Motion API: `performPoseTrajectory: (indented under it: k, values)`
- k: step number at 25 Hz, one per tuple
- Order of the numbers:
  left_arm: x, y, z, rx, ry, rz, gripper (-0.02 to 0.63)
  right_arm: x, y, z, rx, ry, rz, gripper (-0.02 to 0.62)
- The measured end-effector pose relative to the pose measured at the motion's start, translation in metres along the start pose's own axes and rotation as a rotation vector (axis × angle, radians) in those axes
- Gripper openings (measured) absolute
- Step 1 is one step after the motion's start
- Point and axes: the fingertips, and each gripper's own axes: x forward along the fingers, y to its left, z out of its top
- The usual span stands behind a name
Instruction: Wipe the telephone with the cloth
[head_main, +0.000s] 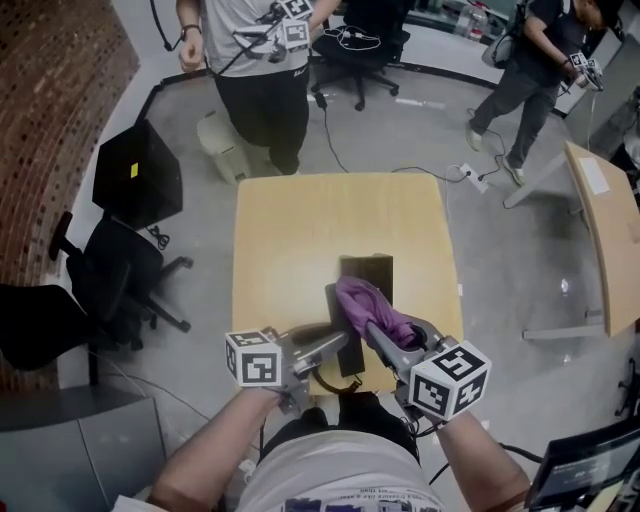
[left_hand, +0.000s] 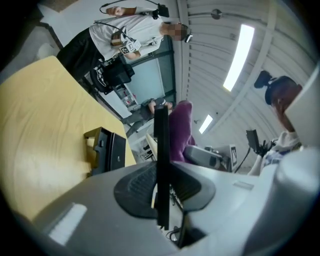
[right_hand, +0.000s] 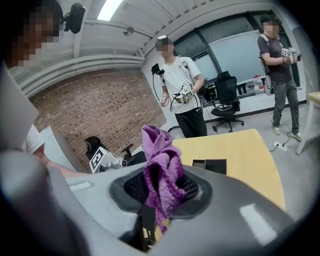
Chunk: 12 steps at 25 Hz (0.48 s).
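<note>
My left gripper (head_main: 338, 347) is shut on a thin black telephone (left_hand: 161, 150), which the left gripper view shows edge-on between the jaws, held above the near edge of the wooden table (head_main: 290, 230). The right gripper (head_main: 377, 332) is shut on a bunched purple cloth (head_main: 364, 304), and that cloth (left_hand: 181, 130) rests against the far side of the telephone. In the right gripper view the cloth (right_hand: 161, 170) sticks up out of the jaws and hides the telephone. A black box-like stand (head_main: 366, 272) sits on the table just beyond both grippers.
A person (head_main: 255, 60) stands at the table's far end and another (head_main: 530, 70) walks at the back right. Black office chairs (head_main: 120, 275) are on the left and a second wooden table (head_main: 600, 230) on the right. Cables lie on the floor.
</note>
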Motion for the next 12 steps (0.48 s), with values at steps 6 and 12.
performPoseTrajectory:
  k: [6,12]
  values:
    - [-0.007,0.000,0.015,0.004,-0.043,0.003,0.084,-0.008,0.008,-0.028,0.012,0.040,-0.015,0.085]
    - [-0.013,-0.004,0.023,0.007,-0.066,0.002,0.084,-0.022,0.016,-0.068,0.036,0.099,-0.030,0.084]
